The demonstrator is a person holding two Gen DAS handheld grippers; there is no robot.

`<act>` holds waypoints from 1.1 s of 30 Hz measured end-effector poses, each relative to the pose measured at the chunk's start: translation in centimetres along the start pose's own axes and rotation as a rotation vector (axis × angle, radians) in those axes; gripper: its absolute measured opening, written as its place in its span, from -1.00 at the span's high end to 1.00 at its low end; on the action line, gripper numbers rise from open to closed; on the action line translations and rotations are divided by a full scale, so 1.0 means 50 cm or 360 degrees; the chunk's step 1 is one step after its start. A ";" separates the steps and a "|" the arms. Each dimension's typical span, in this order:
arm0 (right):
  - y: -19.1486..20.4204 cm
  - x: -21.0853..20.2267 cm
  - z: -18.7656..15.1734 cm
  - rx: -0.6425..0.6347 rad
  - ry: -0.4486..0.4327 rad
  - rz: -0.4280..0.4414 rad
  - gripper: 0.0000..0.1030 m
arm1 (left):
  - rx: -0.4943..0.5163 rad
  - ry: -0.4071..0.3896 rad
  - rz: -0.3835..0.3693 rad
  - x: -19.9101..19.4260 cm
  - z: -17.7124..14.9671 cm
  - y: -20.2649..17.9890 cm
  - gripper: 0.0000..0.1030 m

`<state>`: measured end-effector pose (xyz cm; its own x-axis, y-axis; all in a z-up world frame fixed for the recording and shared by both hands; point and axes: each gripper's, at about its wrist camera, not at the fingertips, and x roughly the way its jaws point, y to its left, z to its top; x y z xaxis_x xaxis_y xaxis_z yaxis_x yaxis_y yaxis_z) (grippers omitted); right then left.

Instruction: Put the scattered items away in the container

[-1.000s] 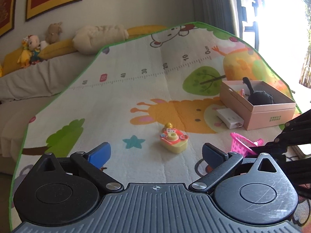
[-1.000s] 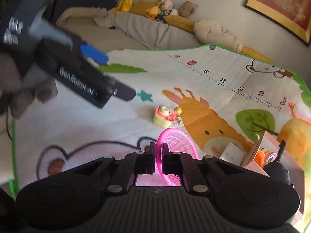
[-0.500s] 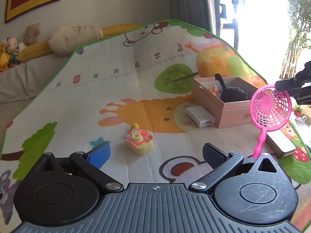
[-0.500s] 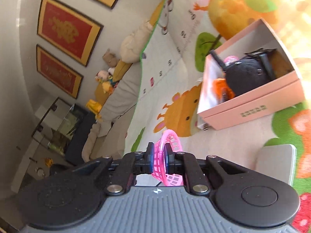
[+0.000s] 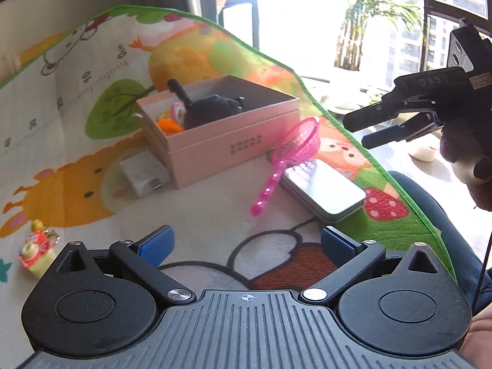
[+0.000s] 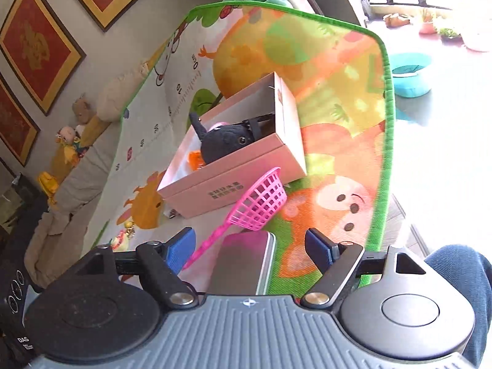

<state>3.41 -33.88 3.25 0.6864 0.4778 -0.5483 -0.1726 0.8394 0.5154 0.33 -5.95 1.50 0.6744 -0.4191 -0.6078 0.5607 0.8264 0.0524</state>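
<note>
The pink box stands open on the play mat with a black plush and small orange and pink things inside. A pink toy net sits outside it, head by the box's front wall, handle slanting down past a silver tin. My right gripper hovers over the tin; its jaws are opening, and the net's handle ends by the left pad, gripped by neither. My left gripper is open and empty. A yellow-and-red toy lies far left.
A small white box lies against the pink box's left corner. The mat's green edge runs close on the right, with a person's jeans leg just beyond it. A sofa with plush toys lines the far side.
The right gripper, shut on the net's handle before, now stands apart from it; the net has dropped beside the box by the tin. The left view has swung right toward the box.
</note>
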 end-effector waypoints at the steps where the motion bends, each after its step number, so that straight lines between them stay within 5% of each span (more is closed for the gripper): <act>1: -0.005 -0.005 -0.004 -0.0015 -0.0015 -0.0026 -0.53 | 0.0024 0.0007 -0.0020 0.011 0.004 -0.012 -1.00; 8: -0.018 0.011 0.021 -0.0005 -0.0076 -0.0046 -0.60 | 0.0050 0.0017 -0.0080 0.044 0.015 -0.042 -1.00; 15: 0.035 0.106 0.055 0.0016 -0.0033 0.0075 -0.63 | -0.0047 0.0009 0.0000 0.006 -0.004 0.004 -1.00; 17: 0.069 0.122 0.050 -0.0021 0.0024 0.0183 -0.63 | -0.0080 0.0000 0.0036 -0.014 -0.015 0.022 -1.00; 22: 0.166 0.131 0.028 -0.0069 0.0265 0.0761 -0.69 | -0.0162 -0.0002 0.0114 -0.042 -0.038 0.061 -1.00; 25: 0.199 0.108 0.019 -0.0225 0.0188 0.0637 -0.71 | -0.0189 -0.0007 0.0157 -0.050 -0.044 0.074 -1.00; 29: 0.223 0.087 -0.001 -0.0567 -0.0006 0.0150 -0.73 | -0.0188 -0.0008 0.0203 -0.046 -0.048 0.081 -1.00; 33: 0.254 0.102 -0.051 -0.0981 -0.0015 -0.0087 -0.89 | -0.0223 -0.0025 0.0199 -0.039 -0.049 0.086 -1.00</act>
<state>2.92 -20.12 5.29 0.7114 0.4300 -0.5559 -0.5114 0.8593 0.0101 0.22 -0.66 0.98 0.7426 -0.3148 -0.5911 0.4006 0.9161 0.0153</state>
